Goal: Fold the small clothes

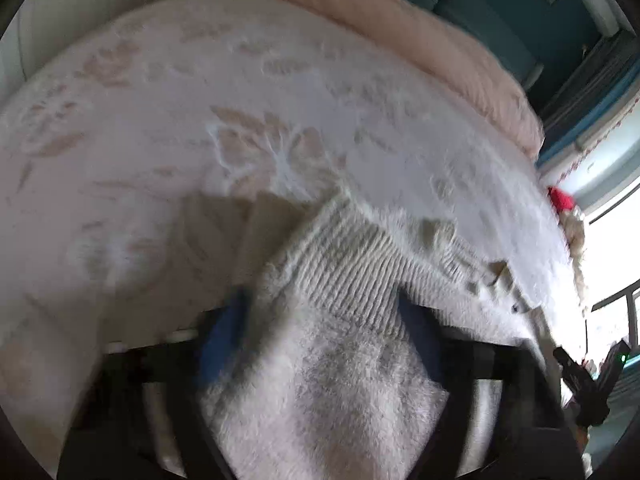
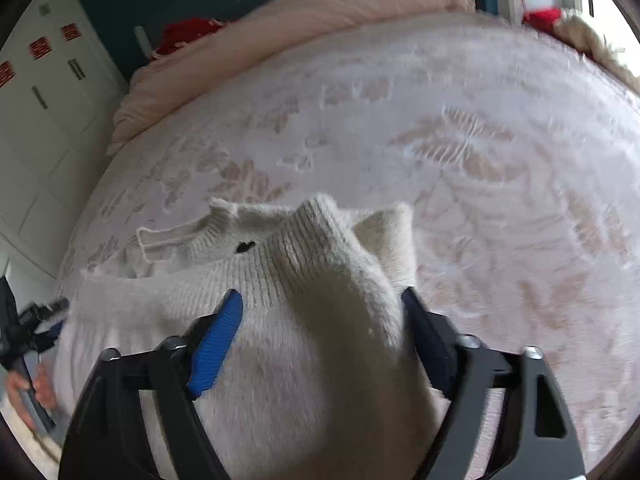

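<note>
1. Cream, fluffy knit fills the gap of the right gripper (image 2: 322, 304). The small sweater (image 2: 300, 360) humps up between its blue pads (image 2: 218, 340), and the jaws stand partly apart. The fabric meets both pads, but I cannot tell whether they pinch it or merely flank it.
2. The left gripper (image 1: 320, 312) shows the same arrangement, in a blurred picture. Its jaws are partly apart, with the sweater (image 1: 340, 380) and its ribbed band (image 1: 352, 276) lying between them. Again I cannot tell whether they grip.
3. The garment lies on the near part of the bed, spread across the pale leaf-patterned bedspread (image 2: 480, 120). A small black mark (image 2: 245, 246) sits near its ribbed opening.
4. Handling, as I judge it:
   - The sweater looks light, soft and wholly limp, so it will sag and bunch wherever it is unsupported.
   - The fuzzy surface should grip the pads well and cling to the textured bedspread, so dragging may rumple it.
5. Ribbed edges look the firmest places to hold. Pinching at two matching corners should keep a fold line straight. There is nothing fragile, though the loose knit could snag.
6. Beyond it, a pink duvet (image 1: 440, 40) is heaped at the far edge.
</note>
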{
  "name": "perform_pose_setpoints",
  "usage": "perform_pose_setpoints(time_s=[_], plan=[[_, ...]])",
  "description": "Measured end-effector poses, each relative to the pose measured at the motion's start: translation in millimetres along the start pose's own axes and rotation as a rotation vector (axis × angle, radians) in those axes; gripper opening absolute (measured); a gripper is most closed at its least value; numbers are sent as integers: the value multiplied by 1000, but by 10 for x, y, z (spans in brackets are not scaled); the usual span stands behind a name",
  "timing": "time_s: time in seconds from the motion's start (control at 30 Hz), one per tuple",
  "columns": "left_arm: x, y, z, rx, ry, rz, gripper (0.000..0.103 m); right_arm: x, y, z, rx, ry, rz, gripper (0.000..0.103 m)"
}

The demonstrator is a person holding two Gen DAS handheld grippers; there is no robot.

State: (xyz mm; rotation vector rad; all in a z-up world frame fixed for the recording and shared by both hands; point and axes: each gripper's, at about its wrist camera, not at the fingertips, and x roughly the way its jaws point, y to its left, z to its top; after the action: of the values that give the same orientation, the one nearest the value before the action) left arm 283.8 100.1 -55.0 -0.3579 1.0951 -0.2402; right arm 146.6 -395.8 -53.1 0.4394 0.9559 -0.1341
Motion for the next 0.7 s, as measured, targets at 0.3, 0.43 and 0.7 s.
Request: perform_pose_setpoints(time_s=[0.3, 0.43, 0.7], plan=[[-592, -318, 509, 68, -138, -29, 8, -792, 108, 539, 15, -235, 57, 7], [-31, -259, 605, 49, -44, 50, 10, -76, -259, 537, 116, -94, -16, 7], [-74, -233, 122, 93, -79, 149, 53, -203, -187, 236, 92, -109, -96, 27]])
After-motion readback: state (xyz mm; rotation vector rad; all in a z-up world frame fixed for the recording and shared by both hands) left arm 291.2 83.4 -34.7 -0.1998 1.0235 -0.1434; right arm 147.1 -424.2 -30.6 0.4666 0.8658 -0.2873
